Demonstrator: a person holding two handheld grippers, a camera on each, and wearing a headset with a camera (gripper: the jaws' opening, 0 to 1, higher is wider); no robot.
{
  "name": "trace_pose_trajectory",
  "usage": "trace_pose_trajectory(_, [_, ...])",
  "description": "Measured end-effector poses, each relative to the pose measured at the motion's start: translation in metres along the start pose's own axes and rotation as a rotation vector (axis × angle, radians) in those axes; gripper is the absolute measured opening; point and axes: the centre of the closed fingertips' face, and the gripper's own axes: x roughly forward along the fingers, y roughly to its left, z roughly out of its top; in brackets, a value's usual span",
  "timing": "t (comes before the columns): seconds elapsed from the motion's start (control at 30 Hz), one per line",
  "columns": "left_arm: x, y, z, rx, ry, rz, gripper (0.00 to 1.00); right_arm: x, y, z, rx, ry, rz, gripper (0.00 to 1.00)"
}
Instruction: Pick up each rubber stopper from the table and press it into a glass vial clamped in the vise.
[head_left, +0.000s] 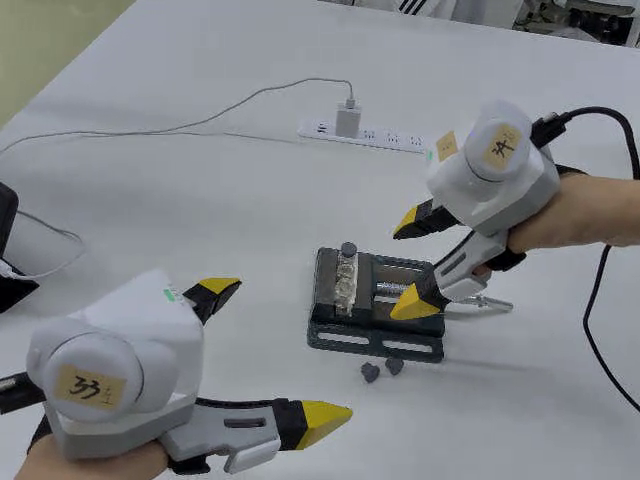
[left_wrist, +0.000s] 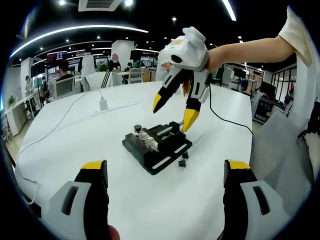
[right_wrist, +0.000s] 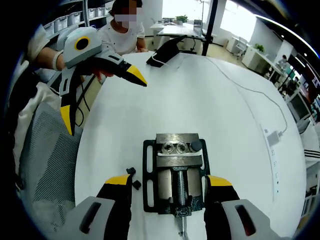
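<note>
Bench (head_left: 200, 200) white, wide. Vise (head_left: 375, 310) black, near mid-bench, screw handle (head_left: 488, 301) sticking out at 3 o'clock in the head view. Vials (right_wrist: 174, 147) clamped upright in a row between the vise's blocks. The right gripper view, looking down the screw, shows two with open mouths. The third, at the 3 o'clock end of the row there, carries a dark stopper (right_wrist: 196, 145). In the head view that stopper sits at the row's 12 o'clock end. Two loose stoppers (head_left: 382, 370) lie on the bench at 6 o'clock of the vise, just beside its base, close together, apart from both tongs. Right tongs (head_left: 399, 273) released, jaws spread wide, nothing between them. They hang at 3 o'clock of the vials, lower yellow tip over the vise's screw end, upper tip higher and clear. Whether the lower tip touches the vise, cannot tell. Left tongs (head_left: 290, 348) also released and empty, at 8 o'clock of the vise, well apart from it, tips pointing toward 3 o'clock. In the left gripper view the vise sits centred beyond that view's own two jaws, with the right tongs over it. Power strip (head_left: 365, 135) at 12 o'clock of the vise, well apart, with a white charger (head_left: 348, 120) plugged in. Its cable (head_left: 200, 122) trails off toward 9 o'clock.
</note>
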Motion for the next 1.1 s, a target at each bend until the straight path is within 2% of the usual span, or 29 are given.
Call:
trace_pose_trajectory(0.23, [-0.002, -0.001, 0.001, 0.013, 0.000, -0.007, 0.96, -0.004, 0.019, -0.006, 0.045, -0.034, -0.017, 0.53])
trace_pose_trajectory(0.33, [-0.003, -0.002, 0.001, 0.019, 0.002, -0.012, 0.96, -0.005, 0.026, -0.006, 0.096, -0.073, -0.036, 0.53])
trace_pose_trajectory(0.53, [-0.004, -0.004, 0.001, 0.030, 0.006, -0.024, 0.96, -0.004, 0.039, -0.016, 0.145, -0.104, -0.052, 0.50])
trace_pose_trajectory(0.87, [-0.004, -0.009, -0.002, 0.034, 0.013, -0.041, 0.95, 0.009, 0.059, -0.031, 0.212, -0.113, -0.046, 0.43])
trace_pose_trajectory(1.03, [-0.003, -0.011, -0.003, 0.031, 0.014, -0.044, 0.95, 0.016, 0.061, -0.038, 0.217, -0.102, -0.045, 0.38])
trace_pose_trajectory(1.1, [-0.003, -0.011, -0.004, 0.030, 0.014, -0.043, 0.95, 0.018, 0.060, -0.039, 0.216, -0.102, -0.043, 0.33])
